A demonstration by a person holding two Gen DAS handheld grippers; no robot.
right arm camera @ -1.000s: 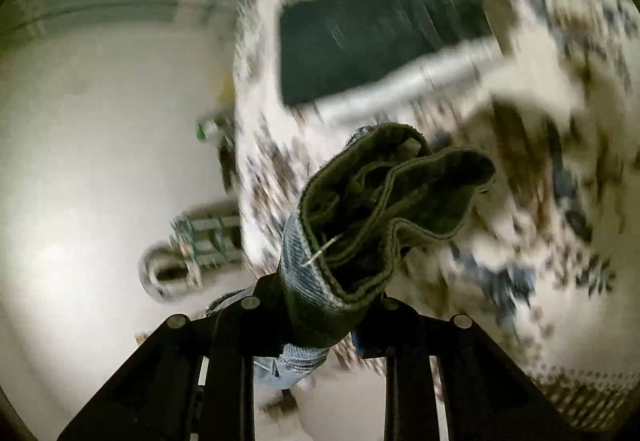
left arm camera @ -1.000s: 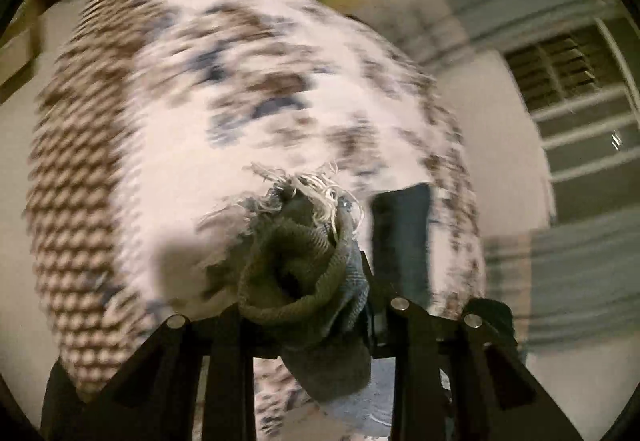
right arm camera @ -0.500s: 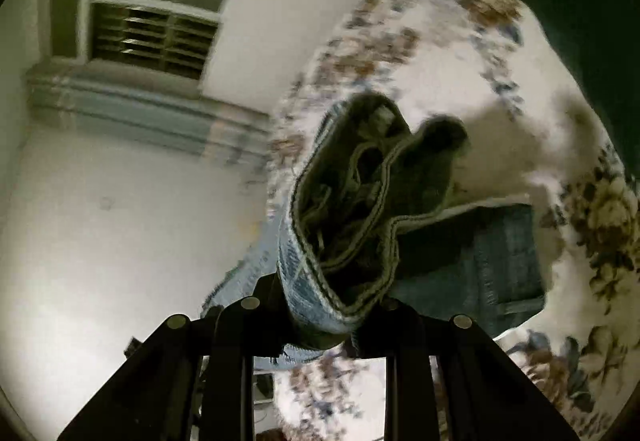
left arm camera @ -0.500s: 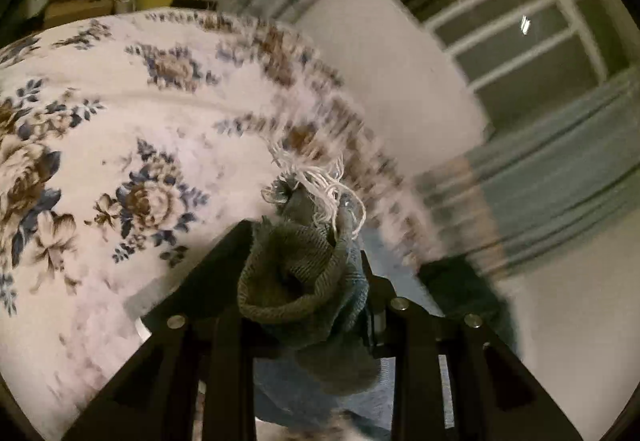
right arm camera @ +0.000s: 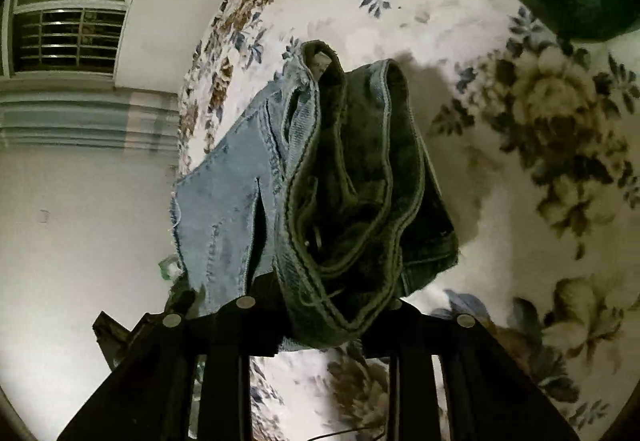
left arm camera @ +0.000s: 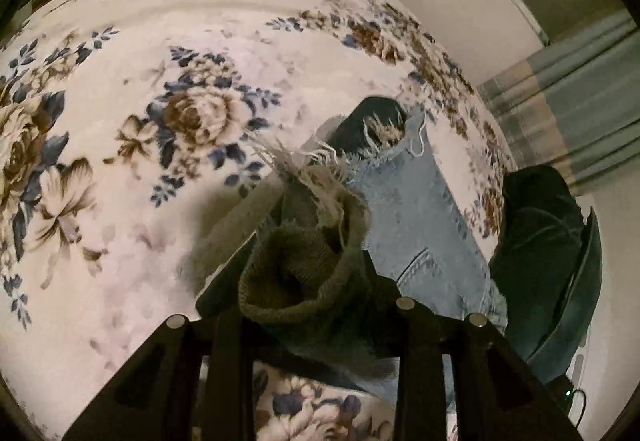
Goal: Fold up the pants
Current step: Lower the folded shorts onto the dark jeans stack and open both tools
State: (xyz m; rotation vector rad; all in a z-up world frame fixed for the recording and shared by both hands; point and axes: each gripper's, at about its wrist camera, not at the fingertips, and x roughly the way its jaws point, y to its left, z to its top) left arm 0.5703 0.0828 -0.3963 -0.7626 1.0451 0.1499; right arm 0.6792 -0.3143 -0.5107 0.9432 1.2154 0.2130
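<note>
While both grippers clench denim, the jeans (left arm camera: 416, 209) hang over the flowered bed (left arm camera: 120, 89).
The left gripper (left arm camera: 308, 281) pinches a frayed hem; the right gripper (right arm camera: 320, 301) pinches the bunched waistband near the bed's edge.

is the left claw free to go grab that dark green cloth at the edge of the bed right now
Probably not. The left claw is shut on the frayed hem of the jeans, so it would have to let go first. The dark green cloth itself lies uncovered to its right.
</note>
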